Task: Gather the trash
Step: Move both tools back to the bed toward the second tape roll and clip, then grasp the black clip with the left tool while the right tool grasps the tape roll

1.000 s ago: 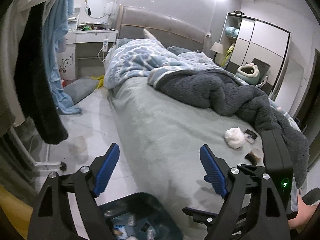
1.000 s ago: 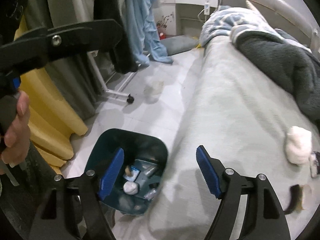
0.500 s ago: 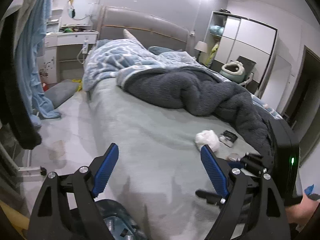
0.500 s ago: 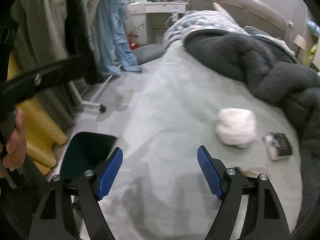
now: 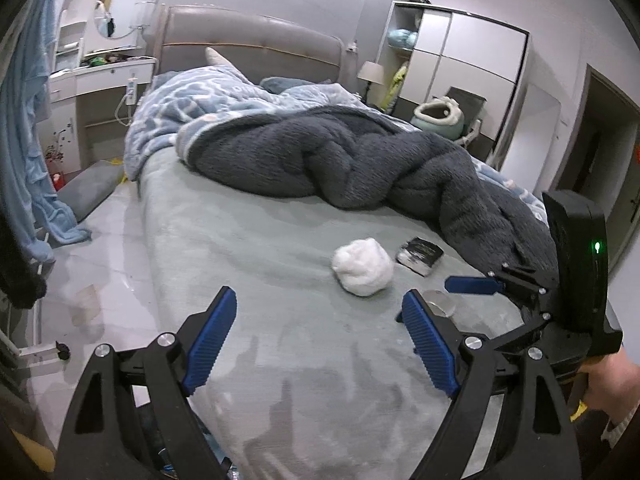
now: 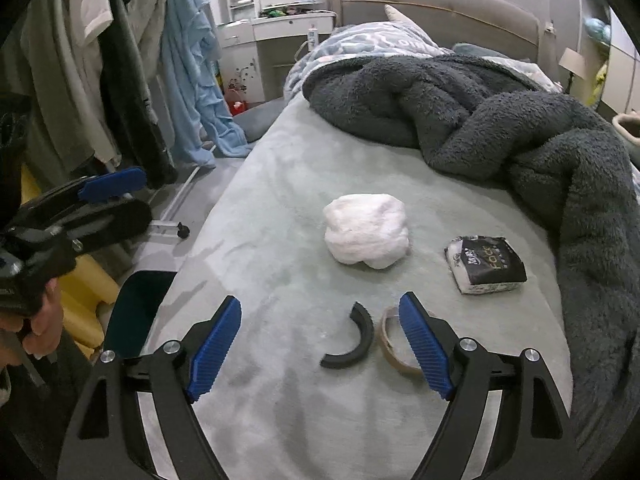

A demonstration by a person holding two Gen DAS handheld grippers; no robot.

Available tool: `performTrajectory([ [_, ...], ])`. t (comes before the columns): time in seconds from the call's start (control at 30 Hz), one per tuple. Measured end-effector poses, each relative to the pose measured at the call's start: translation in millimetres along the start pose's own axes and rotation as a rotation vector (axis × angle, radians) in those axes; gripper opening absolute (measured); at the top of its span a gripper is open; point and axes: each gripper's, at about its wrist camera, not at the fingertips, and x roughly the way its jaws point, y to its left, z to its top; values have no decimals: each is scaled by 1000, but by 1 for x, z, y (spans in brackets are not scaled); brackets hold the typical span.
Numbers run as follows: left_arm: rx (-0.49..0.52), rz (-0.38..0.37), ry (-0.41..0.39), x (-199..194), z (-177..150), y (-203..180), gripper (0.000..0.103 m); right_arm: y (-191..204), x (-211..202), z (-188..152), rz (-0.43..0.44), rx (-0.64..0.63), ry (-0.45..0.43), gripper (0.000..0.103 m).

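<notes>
A crumpled white tissue ball (image 5: 363, 266) (image 6: 366, 236) lies on the grey-green bed sheet (image 6: 280, 184). Right of it is a black tissue pack (image 5: 420, 255) (image 6: 486, 270). Nearer lie a black curved piece (image 6: 352, 340) and a tape ring (image 6: 390, 340) (image 5: 440, 303). My right gripper (image 6: 320, 304) hovers over these two, its jaws opening and its pads touching nothing. My left gripper (image 5: 318, 300) is open and empty, short of the tissue ball. The dark bin (image 6: 136, 308) stands on the floor at the bed's left side.
A dark fleece blanket (image 6: 520, 128) is heaped across the far and right part of the bed. Clothes hang on a wheeled rack (image 6: 120, 80) to the left, above pale floor tiles (image 5: 92, 248). A person's hand (image 6: 36, 328) holds the left gripper's handle.
Both views have swung from the bin on the floor to the bed top. The tissue ball, pack, curved piece and ring are now close ahead. The right jaws stand a little wider.
</notes>
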Motion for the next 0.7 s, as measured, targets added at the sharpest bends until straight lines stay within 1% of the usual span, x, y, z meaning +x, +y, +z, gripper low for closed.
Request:
performTrajectory([
  [0.07,17,-14,10,5,-2,-8,87,-7,-2,-2,10,-14,1,83],
  [0.23,41,-39,36,19,-8,-21,87,-39,-6,-11,26,-24,6,84],
  [0.43,41,-62,64,33,-14,-31,87,-69,0,-24,-5,-27,27,84],
  [0.6,47,-88,94,46,-19,-41,87,-72,6,-36,5,-47,54,84],
  [0.7,70,-75,110,53,-24,-49,87,-75,13,-41,-5,-50,73,84],
])
